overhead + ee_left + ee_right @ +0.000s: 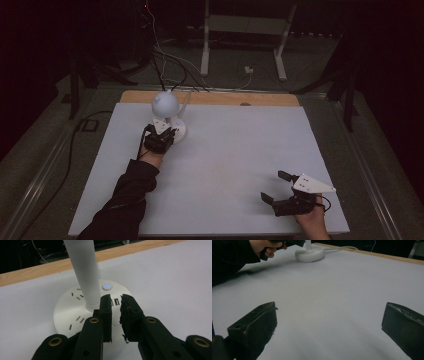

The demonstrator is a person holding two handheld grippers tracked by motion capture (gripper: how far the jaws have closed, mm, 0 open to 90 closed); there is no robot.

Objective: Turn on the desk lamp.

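Two grippers at work over white-covered desk (225,165): left gripper (116,315) down over round white plastic base (72,315) of small white desk lamp (167,112) at far left, fingers (106,315) drawn nearly together, nothing pinched between, tips hanging just near side of lit blue button (106,286) beside white stem (85,272). Likely step: pressing that button, or just done pressing. Next move calls for small, straight dab on button without nudging base. Right gripper (280,187) idle at near right, fingers (254,325) spread wide, holding nothing.
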